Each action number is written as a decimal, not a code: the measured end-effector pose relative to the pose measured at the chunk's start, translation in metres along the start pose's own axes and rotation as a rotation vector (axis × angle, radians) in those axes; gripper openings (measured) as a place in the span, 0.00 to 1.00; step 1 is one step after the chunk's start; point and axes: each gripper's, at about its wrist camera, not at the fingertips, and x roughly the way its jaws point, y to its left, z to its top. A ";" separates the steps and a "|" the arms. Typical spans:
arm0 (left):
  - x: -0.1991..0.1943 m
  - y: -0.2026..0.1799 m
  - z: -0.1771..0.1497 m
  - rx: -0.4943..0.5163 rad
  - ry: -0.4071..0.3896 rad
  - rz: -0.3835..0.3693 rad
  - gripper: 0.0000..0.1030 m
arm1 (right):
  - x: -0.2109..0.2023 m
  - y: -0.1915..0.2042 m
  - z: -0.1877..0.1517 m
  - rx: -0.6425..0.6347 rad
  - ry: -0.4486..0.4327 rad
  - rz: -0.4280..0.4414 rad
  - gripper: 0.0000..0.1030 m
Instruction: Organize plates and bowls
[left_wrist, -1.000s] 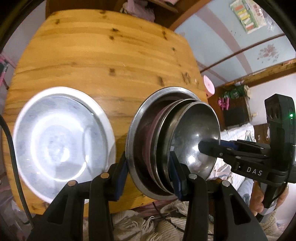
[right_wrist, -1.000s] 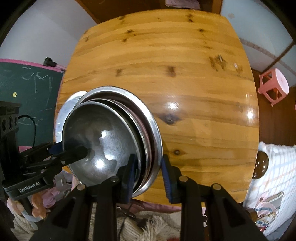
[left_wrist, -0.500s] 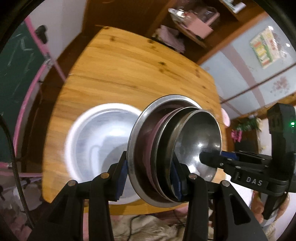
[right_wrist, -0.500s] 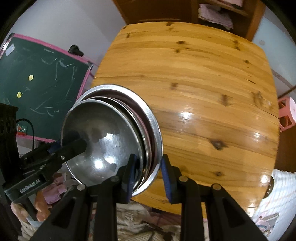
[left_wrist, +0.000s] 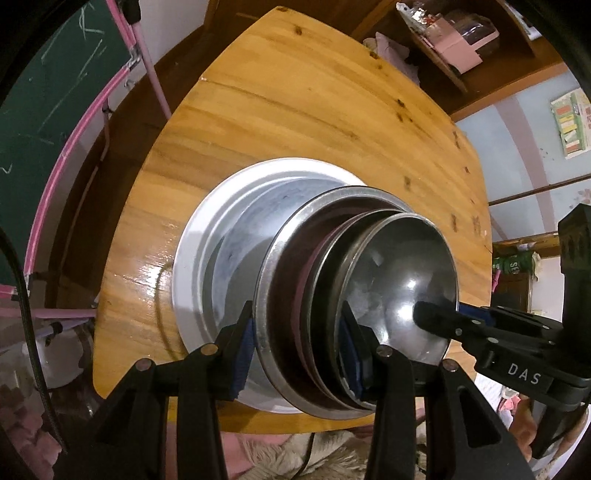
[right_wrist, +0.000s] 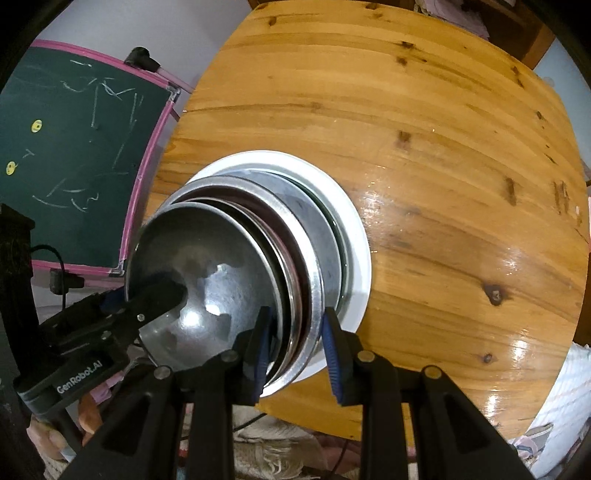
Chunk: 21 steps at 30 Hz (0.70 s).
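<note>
Stack (left_wrist: 354, 295) over basin (left_wrist: 192, 258), bare tabletop (right_wrist: 443, 184) beyond.

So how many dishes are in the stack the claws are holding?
3 visible: large steel plate outermost, thinner steel plate nested inside, round steel bowl on top. A pinkish edge between the plates may be another.
</note>
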 end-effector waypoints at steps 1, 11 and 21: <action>0.002 0.002 0.001 -0.002 0.003 -0.005 0.39 | 0.002 0.000 0.001 0.001 0.002 0.000 0.26; 0.010 0.004 0.008 -0.002 0.002 -0.010 0.38 | 0.016 -0.003 0.008 0.031 0.022 0.010 0.26; 0.011 0.000 0.010 0.015 -0.009 0.007 0.38 | 0.018 -0.002 0.008 0.019 0.015 0.004 0.26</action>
